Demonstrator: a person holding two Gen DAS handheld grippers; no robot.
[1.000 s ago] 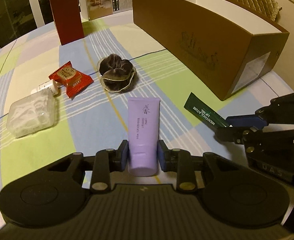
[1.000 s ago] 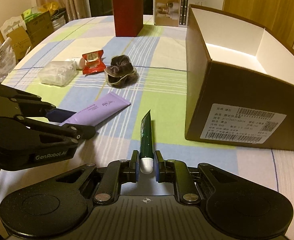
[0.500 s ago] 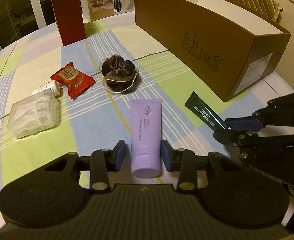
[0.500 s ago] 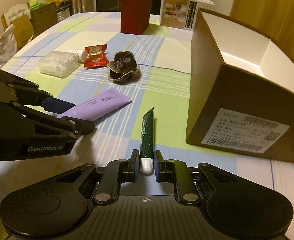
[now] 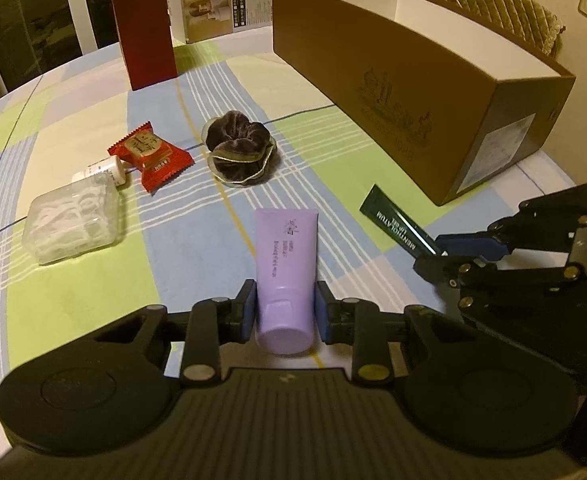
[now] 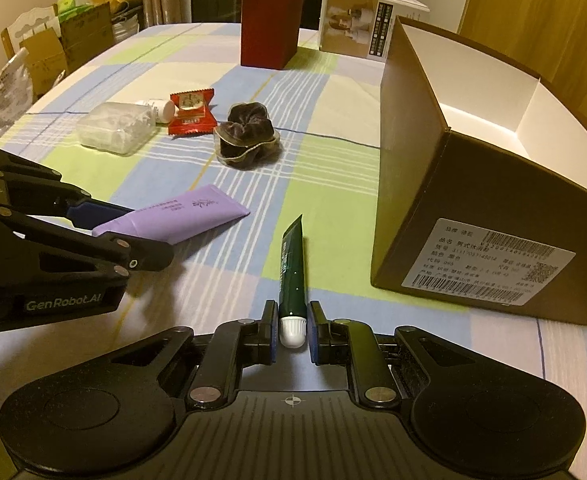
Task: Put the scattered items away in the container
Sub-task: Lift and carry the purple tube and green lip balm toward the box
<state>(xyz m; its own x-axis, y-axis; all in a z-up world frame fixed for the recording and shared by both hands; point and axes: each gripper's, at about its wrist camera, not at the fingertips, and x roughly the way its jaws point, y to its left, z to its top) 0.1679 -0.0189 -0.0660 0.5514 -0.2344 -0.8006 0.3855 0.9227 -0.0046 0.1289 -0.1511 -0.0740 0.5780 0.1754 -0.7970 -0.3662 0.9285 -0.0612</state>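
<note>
Purple tube (image 5: pixel 286 249) lying flat on the checked tablecloth (image 5: pixel 93 292) near the table's front edge, cap end pinched between the blue pads of the left gripper (image 5: pixel 285 312), jaws just closing onto it. Green lip-gel tube (image 6: pixel 292 264) alongside, well short of the box corner, white cap clamped between the pads of the right gripper (image 6: pixel 292 330), jaws pressed tight. Both tubes apparently not yet lifted, tails resting on the cloth.

Step in hand, by judgement: the grasp, both grips seated, lift about to begin. Next move calls for raising each tube clear of the cloth, carrying it over the tall near wall of the brown cardboard box (image 6: pixel 413 200) at the table's right side, and letting go above the white interior. Grip at the cap end only, so tails likely to droop; enough height needed to clear the rim.

Further out toward the table's middle: dark velvet scrunchie (image 5: pixel 239 152), red snack packet (image 5: pixel 151 156), small white bottle (image 5: pixel 101 169), clear plastic case (image 5: pixel 73 222), all still to be gathered. At the far edge, an upright red carton (image 5: pixel 145 46) and a printed box (image 5: pixel 217 2).
</note>
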